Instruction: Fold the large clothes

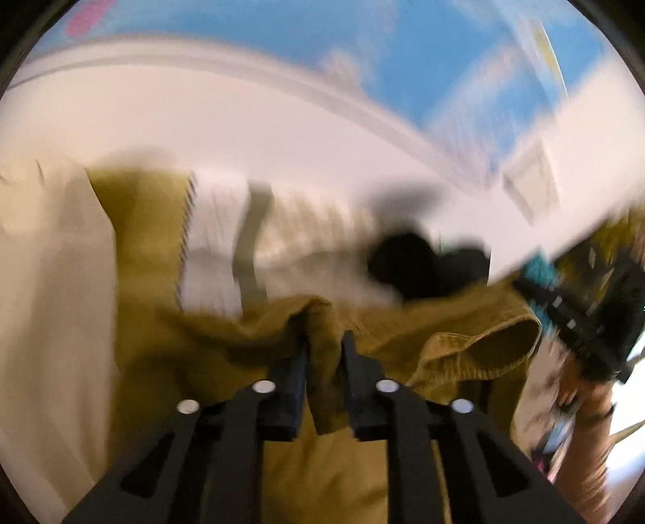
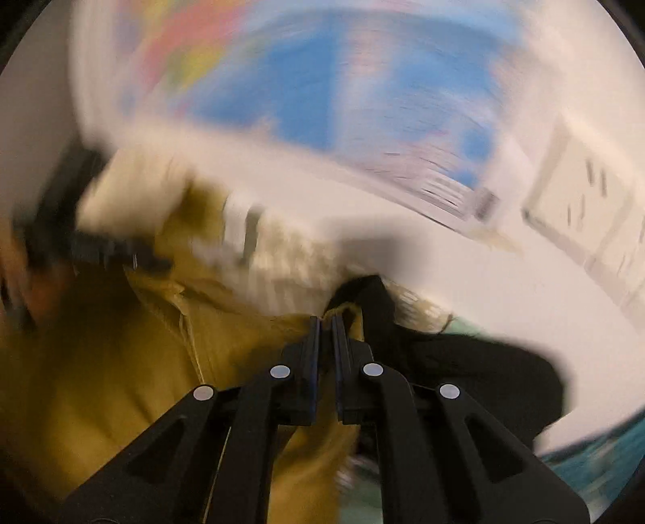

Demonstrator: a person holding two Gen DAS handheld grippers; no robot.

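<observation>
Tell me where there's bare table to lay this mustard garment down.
Bare white table lies beyond the cream striped cloth, toward the blue wall poster, and right of the black garment. Near side is crowded: mustard garment, cream fabric.

Ribbed mustard corduroy garment (image 1: 475, 354), matt black plastic tool (image 2: 327, 322), smooth white tabletop (image 1: 242, 133).

the white table (image 1: 282, 133) lies bare beyond the clothes, giving open passage toward its far edge. nearer in, a pale striped garment (image 1: 217, 250) and a black garment (image 1: 419, 266) lie heaped across the way, with cream cloth (image 1: 48, 262) filling the left side and the mustard garment (image 1: 193, 362) draped over the near ground.
</observation>
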